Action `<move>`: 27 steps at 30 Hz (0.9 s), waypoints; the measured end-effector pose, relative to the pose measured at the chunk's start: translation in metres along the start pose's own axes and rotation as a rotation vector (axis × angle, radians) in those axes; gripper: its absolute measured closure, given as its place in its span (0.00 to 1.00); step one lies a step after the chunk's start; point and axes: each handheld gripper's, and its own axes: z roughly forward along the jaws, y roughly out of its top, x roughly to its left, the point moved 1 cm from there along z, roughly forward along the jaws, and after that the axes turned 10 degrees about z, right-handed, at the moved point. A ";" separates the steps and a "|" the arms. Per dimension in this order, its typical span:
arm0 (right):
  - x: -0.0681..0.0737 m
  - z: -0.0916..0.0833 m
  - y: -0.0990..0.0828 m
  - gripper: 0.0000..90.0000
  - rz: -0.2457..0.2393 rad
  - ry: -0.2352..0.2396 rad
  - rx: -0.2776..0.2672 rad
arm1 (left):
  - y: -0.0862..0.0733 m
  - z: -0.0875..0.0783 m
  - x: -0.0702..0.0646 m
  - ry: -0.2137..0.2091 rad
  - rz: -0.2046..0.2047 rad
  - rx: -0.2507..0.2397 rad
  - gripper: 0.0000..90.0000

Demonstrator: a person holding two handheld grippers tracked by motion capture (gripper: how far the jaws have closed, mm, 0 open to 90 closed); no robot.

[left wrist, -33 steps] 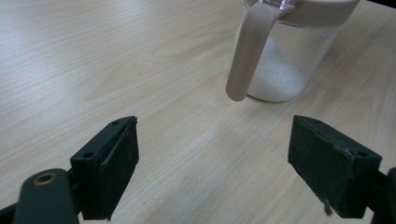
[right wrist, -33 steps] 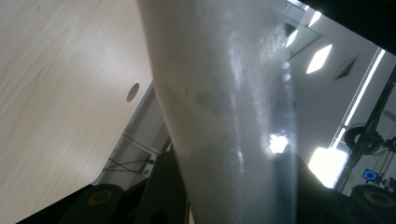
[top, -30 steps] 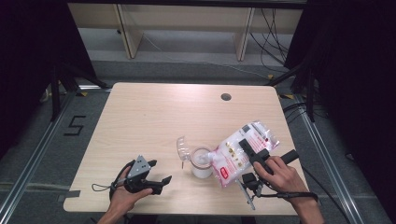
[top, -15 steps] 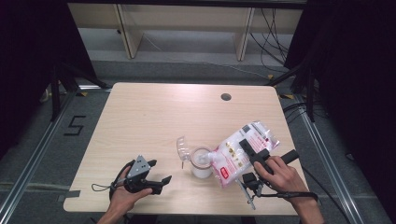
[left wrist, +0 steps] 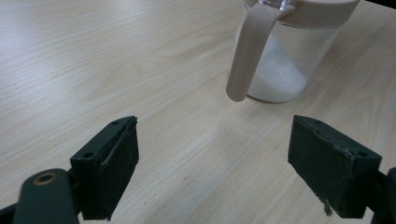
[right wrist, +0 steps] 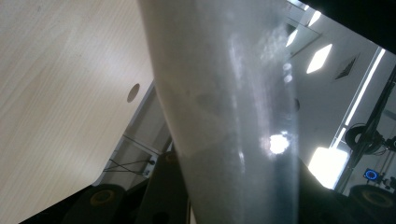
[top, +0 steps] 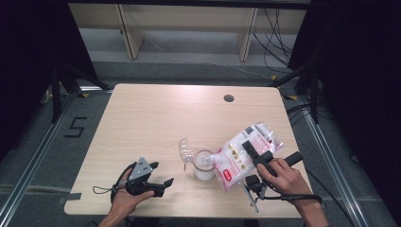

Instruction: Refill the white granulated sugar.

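A: Pale wood table [top: 156,118], dark surroundings. Position of the bag?

B: Bag [top: 239,156] tilted, mouth over the jug [top: 204,164], near the table's front edge. Right gripper [top: 253,152] has its jaws pinched on the bag.

A: Left gripper?

B: Left gripper [top: 163,183] rests low at the table's front left, jaws spread wide, nothing between them. Jug holds white powder.

Sitting on the table [top: 156,118] are one jar [top: 204,164] with one lid [top: 184,150] beside it, and one bag [top: 241,153]; two tongs are working.
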 end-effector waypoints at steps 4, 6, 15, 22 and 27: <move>0.000 0.000 0.000 0.86 0.002 0.001 0.001 | 0.000 0.000 0.000 0.000 0.001 0.000 0.18; 0.000 0.000 0.000 0.86 0.003 0.001 0.001 | 0.000 0.000 0.000 0.000 0.000 0.000 0.18; 0.002 0.001 -0.001 0.86 0.014 -0.045 -0.024 | 0.000 0.000 0.000 0.001 0.000 0.000 0.18; 0.000 0.002 -0.002 0.86 -0.016 -0.007 -0.018 | 0.000 0.000 0.000 0.001 -0.001 0.000 0.18; 0.000 0.002 -0.002 0.86 -0.016 -0.004 -0.016 | 0.000 0.000 0.000 0.000 0.000 0.000 0.18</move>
